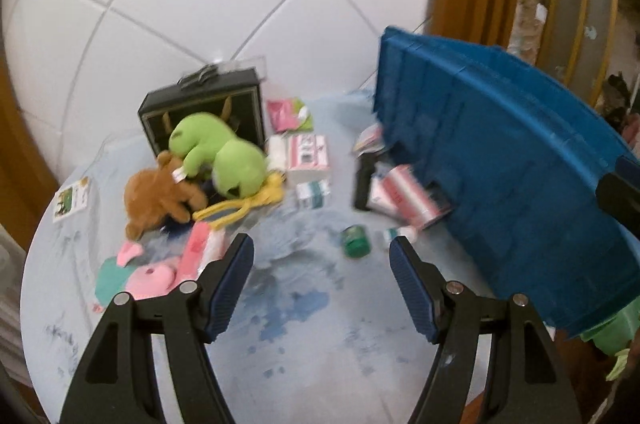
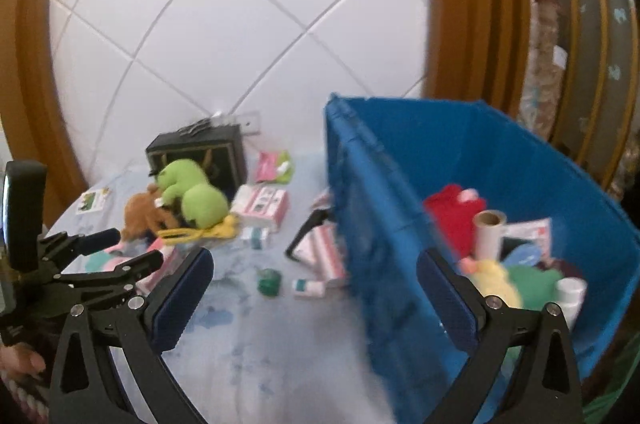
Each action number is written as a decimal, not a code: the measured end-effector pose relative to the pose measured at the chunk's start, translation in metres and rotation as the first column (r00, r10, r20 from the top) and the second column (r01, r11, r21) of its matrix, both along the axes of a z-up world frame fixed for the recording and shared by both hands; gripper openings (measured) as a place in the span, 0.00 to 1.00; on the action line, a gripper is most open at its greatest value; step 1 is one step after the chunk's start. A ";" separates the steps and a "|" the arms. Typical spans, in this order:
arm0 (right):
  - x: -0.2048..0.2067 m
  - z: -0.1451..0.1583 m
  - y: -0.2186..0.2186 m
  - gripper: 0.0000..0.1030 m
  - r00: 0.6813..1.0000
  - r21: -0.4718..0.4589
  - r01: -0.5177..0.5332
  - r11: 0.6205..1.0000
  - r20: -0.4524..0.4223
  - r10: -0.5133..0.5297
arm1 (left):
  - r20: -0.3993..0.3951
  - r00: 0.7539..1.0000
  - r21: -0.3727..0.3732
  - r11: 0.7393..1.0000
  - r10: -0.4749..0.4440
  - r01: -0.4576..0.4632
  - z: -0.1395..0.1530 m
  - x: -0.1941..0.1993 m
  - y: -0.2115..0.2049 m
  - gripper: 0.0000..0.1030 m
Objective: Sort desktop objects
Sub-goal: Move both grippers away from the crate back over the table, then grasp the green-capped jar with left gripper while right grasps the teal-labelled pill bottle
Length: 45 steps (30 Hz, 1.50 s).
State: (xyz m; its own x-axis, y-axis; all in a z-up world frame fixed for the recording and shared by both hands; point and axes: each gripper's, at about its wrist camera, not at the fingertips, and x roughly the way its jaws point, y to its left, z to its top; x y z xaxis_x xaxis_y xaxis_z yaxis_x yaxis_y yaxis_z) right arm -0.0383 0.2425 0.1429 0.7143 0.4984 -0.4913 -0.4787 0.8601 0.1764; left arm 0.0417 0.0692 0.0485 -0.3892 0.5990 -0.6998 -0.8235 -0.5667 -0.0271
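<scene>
the left gripper (image 1: pixel 322 256) is held above the pale blue, stained table (image 1: pixel 304 324), its blue-padded fingers (image 1: pixel 236 264) spread wide apart with nothing between them. the right gripper (image 2: pixel 314 288) is likewise seen with its fingers standing wide apart and empty, one over the table and the other in front of the blue bin (image 2: pixel 400 224). from the right wrist view the left gripper is also seen at the left edge, with part of a hand just below it.

the things to be sorted are scattered across the far half of the table. a green plush toy (image 1: pixel 218 152) is leaned against a black box (image 1: pixel 200 108), with a brown plush toy (image 1: pixel 160 196) touching it at the left and a yellow plush toy (image 1: pixel 244 202) lying under both. pink and white cartons (image 1: pixel 308 154) are lined up just beside the green toy, and a pink and green packet (image 1: pixel 288 114) lies behind them. a small green jar (image 1: pixel 356 242) stands alone near the middle, close to a small white and green bottle (image 1: pixel 394 234) lying on its side. a lint roller (image 1: pixel 400 200) with a black handle lies against the bin's wall. a pink and teal soft toy (image 1: pixel 136 276) is seen beside the left gripper's left finger, and a small card (image 1: pixel 72 198) lies near the table's left edge.

inside the bin a red cloth (image 2: pixel 452 212), a cardboard roll (image 2: pixel 490 228), a yellow and green plush (image 2: pixel 516 280) and a white bottle (image 2: pixel 570 294) are already collected.
</scene>
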 end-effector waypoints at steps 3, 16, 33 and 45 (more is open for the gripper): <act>0.005 -0.016 0.022 1.00 0.999 -0.005 -0.016 1.000 -0.037 0.016 | 0.018 1.000 -0.031 1.000 -0.003 0.003 -0.019 -0.013 0.001 0.68; 0.057 -0.138 0.092 1.00 0.969 0.035 0.027 0.999 -0.246 -0.018 | 0.114 0.993 -0.112 0.993 -0.030 0.043 -0.111 -0.061 0.051 0.68; 0.134 -0.244 0.091 1.00 0.879 0.060 0.242 0.968 -0.437 -0.193 | 0.229 0.936 -0.116 0.947 -0.267 0.298 -0.220 -0.073 0.176 0.68; 0.164 -0.264 0.128 0.93 0.890 -0.033 0.168 0.985 -0.425 -0.166 | 0.219 0.951 -0.169 0.951 -0.219 0.258 -0.232 -0.106 0.170 0.43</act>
